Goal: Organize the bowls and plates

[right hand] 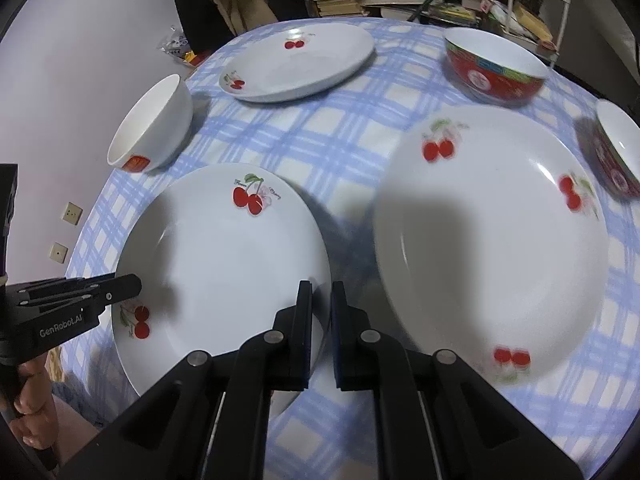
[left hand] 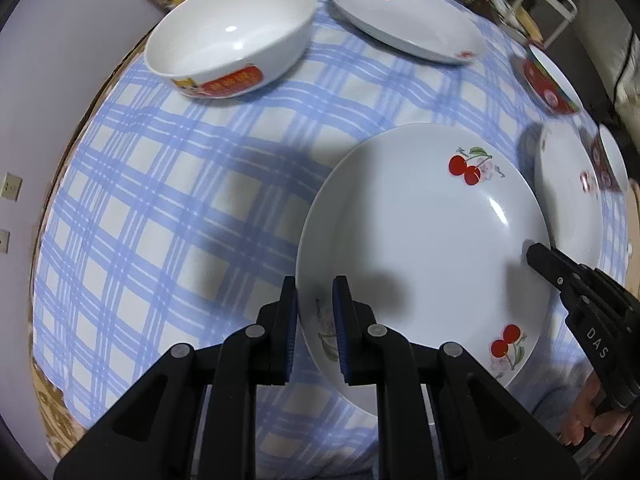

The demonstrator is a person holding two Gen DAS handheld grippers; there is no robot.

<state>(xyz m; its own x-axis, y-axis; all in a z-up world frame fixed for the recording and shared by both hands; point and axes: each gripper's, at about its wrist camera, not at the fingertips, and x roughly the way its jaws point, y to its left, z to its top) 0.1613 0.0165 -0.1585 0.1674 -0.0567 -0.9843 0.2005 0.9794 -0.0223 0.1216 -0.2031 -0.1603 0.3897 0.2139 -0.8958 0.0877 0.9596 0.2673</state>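
Plates with cherry prints and several bowls sit spread over a worktop (left hand: pixel 168 184) covered in a blue-and-white checked cloth. The nearest cherry plate (left hand: pixel 420 248) is gripped at two opposite edges. The left gripper (left hand: pixel 315 320) points down onto its near-left rim, its fingers (left hand: pixel 289 320) drawn in narrow with the rim clamped between the blue pads. The right gripper (right hand: pixel 321 320) has its fingers (right hand: pixel 304 320) nearly together on the opposite rim of that same plate (right hand: pixel 224 264); the rim edge runs into the slit between them, so it seems pinched there, though the exact contact is hard to make out. Each gripper shows in the other's view: the right one (left hand: pixel 538 256) reaching over the plate's far-right edge, the left one (right hand: pixel 134 286) over the plate's left edge, with a hand (right hand: pixel 28 408) below it.

Just to the right of the held plate lies a second cherry plate (right hand: pixel 492 248), blurred in the right wrist view. A third cherry plate (right hand: pixel 296 64) rests at the far side of the cloth. A white bowl (left hand: pixel 232 36) with a red label stands at the far left, near the cloth's edge. A red patterned bowl (right hand: pixel 494 66) stands at the far right, and another red bowl (right hand: pixel 618 152) sits at the right edge, cut off by the frame.
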